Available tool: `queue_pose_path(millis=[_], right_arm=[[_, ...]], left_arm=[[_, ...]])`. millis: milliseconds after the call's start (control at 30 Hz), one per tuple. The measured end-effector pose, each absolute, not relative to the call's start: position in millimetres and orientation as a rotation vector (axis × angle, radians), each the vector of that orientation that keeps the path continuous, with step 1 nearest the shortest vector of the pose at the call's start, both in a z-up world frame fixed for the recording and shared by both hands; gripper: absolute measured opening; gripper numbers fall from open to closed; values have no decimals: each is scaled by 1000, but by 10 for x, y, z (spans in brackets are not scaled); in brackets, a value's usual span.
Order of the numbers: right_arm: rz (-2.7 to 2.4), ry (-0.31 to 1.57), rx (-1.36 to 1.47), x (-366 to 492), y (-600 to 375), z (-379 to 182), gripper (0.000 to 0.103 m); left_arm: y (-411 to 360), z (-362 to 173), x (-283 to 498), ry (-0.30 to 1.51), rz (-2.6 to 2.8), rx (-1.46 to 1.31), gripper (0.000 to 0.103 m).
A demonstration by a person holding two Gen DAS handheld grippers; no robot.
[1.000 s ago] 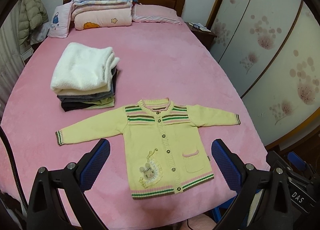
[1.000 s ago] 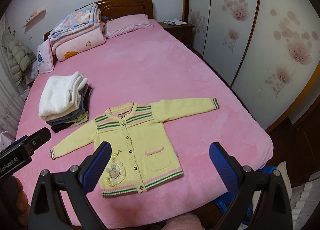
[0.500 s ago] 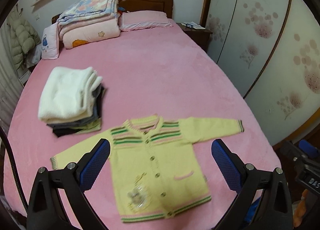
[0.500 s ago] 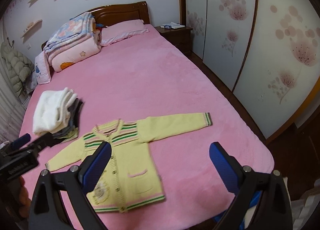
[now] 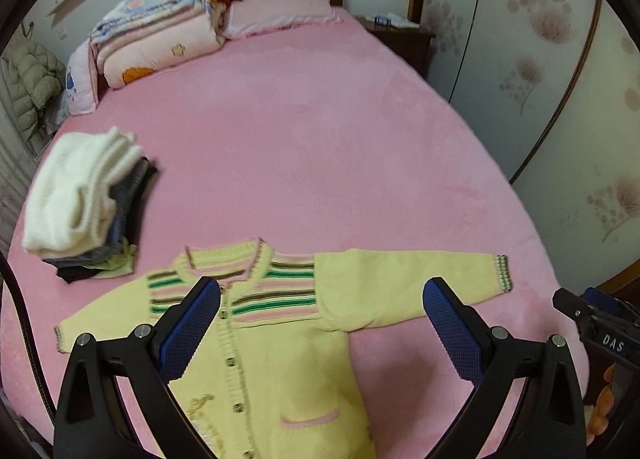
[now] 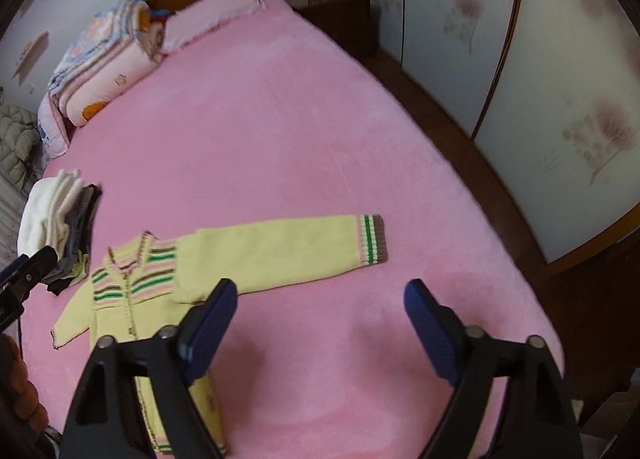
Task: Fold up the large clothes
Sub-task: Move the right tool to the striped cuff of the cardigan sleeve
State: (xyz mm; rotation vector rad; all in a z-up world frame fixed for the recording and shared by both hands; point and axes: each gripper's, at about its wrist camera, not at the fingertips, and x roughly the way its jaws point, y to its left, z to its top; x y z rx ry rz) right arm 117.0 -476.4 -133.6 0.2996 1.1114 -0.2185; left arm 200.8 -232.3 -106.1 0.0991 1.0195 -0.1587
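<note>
Lying flat on the pink fuzzy bed (image 5: 320, 147) is a little yellow cardigan (image 5: 288, 343), knitted, with both sleeves spread wide. It has pink, green and brown stripes across the chest, a row of small buttons down the front and a pink-edged pocket. The left claw (image 5: 322, 329) hangs over the cardigan, wide open and empty. The right claw (image 6: 320, 323) has just been closing a bit, but it is open too, with nothing between its blue bumpy pads, just beside the cardigan's sleeve.
</note>
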Motion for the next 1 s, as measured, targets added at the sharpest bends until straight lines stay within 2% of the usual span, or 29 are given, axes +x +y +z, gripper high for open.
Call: queue_pose_path(millis=[367,567,1000], right_arm=[[-207,1224,395,1671,-5301,-2344,82],[-189,1268,405,1834,-5392,-2689,73],[-168,1301,421,1863,-5459,-3028,69]], left_arm=[[-2829,-2093,2455,1138,-153,118,101],[-3019,-2536,2640,1185,-139,118,101],[-3190,-2861,2665,1252,-154,101,101]])
